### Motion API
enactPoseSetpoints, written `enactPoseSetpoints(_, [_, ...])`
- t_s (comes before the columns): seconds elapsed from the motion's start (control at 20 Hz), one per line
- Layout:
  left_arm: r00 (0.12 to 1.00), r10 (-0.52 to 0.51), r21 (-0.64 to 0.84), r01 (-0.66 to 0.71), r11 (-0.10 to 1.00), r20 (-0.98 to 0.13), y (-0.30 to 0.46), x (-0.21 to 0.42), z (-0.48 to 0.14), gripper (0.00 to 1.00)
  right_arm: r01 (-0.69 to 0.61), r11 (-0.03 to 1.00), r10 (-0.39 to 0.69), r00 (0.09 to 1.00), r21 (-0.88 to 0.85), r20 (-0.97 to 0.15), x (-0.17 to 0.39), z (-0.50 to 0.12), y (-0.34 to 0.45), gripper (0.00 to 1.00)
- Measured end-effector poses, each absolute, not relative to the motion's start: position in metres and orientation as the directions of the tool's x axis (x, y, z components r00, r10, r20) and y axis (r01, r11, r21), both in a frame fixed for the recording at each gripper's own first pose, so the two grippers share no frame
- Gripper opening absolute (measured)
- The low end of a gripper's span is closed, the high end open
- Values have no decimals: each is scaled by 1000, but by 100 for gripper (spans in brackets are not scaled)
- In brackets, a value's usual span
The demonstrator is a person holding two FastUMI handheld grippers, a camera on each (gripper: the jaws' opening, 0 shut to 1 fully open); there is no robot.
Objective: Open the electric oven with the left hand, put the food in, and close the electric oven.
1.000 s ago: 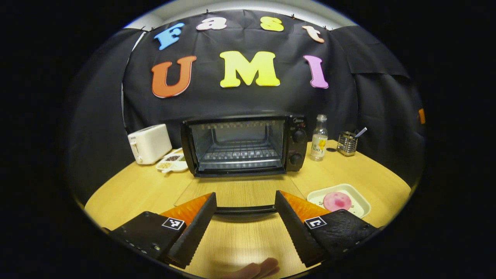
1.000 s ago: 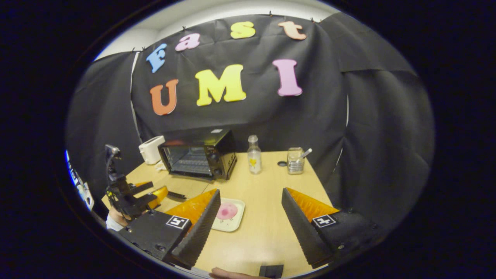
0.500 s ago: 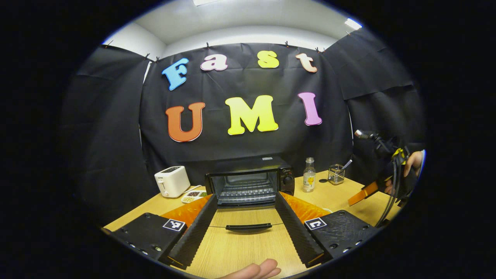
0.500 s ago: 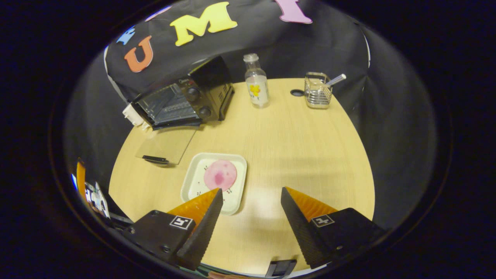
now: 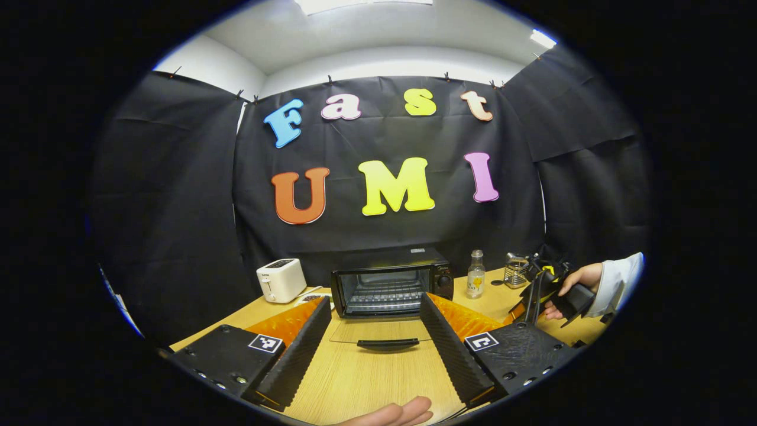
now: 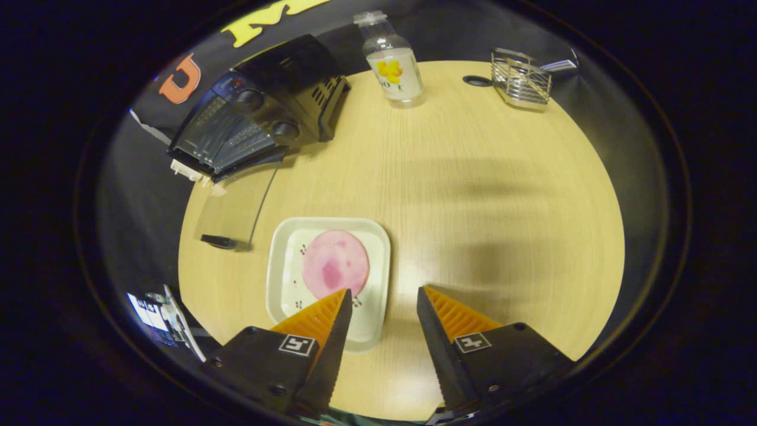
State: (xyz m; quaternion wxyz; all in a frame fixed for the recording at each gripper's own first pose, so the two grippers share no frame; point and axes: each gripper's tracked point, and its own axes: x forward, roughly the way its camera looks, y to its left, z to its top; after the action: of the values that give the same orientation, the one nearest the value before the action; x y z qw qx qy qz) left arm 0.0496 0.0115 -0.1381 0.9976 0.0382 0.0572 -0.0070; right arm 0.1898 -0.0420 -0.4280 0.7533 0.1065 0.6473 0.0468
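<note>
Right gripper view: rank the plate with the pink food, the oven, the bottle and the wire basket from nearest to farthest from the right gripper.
From the right gripper:
1. Plate with the pink food, just ahead, under the left-hand finger.
2. Oven, far left, door open.
3. Bottle and wire basket, at the table's far edge, centre and right; too close to call.

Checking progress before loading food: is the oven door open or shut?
Open: the glass oven door lies flat on the table, exposing the rack inside the oven.

Black cloth wall [image 5: 177, 195], white ceiling [image 5: 378, 29] (lit panels), round wooden table [image 6: 473, 195]
</note>
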Motion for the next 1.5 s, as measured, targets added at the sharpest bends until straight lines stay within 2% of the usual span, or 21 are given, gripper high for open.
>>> enactPoseSetpoints(0.1, [995, -16, 89, 25, 996, -102, 6, 49, -133, 96, 22, 972, 231, 116, 235, -966, 193, -438, -40, 51])
enactPoseSetpoints(0.15, [995, -12, 99, 21, 995, -97, 4, 49, -130, 96, 50, 962, 266, 54, 268, -963, 187, -430, -39, 29])
enactPoseSetpoints(0.2, [996, -9, 108, 19, 994, -89, 2, 50, -128, 96, 63, 959, 272, 75, 277, -959, 200, -445, -33, 7])
enactPoseSetpoints(0.25, [997, -4, 111, 13, 994, -80, 0, 50, -124, 96, 73, 950, 299, 57, 303, -952, 198, -440, -32, 2])
enactPoseSetpoints(0.35, [998, 0, 99, 5, 995, -57, -3, 50, -116, 96, 68, 935, 347, 34, 349, -937, 198, -438, -36, 4])
enactPoseSetpoints(0.4, [998, -2, 85, 7, 996, -57, -6, 49, -115, 96, 72, 925, 371, 42, 373, -928, 199, -437, -36, 1])
enactPoseSetpoints(0.6, [998, 1, 73, 4, 997, -64, -10, 41, -109, 96, 49, 864, 494, 105, 501, -863, 200, -437, -35, 4])
enactPoseSetpoints(0.9, [999, 28, 127, -22, 992, -46, -1, 26, -94, 96, 165, 760, 610, 149, 628, -778, 184, -433, -45, 2])
enactPoseSetpoints(1.0, [999, 23, 122, -18, 992, -44, 0, 21, -91, 96, 180, 760, 603, 160, 624, -781, 177, -432, -56, 4])
enactPoseSetpoints(1.1, [999, 14, 113, -10, 994, -39, 2, 18, -89, 96, 189, 784, 568, 168, 592, -806, 171, -430, -69, 0])
enactPoseSetpoints(1.15, [999, 10, 110, -6, 994, -37, 3, 14, -88, 96, 188, 792, 554, 176, 580, -814, 170, -427, -73, 4])
enactPoseSetpoints(1.3, [999, 4, 93, -1, 996, -34, 7, 8, -86, 96, 192, 806, 530, 186, 560, -827, 168, -413, -77, 1])
enactPoseSetpoints(1.5, [999, 19, 105, -14, 994, -45, 23, 3, -93, 96, 151, 829, 508, 197, 538, -838, 168, -387, -65, 1])
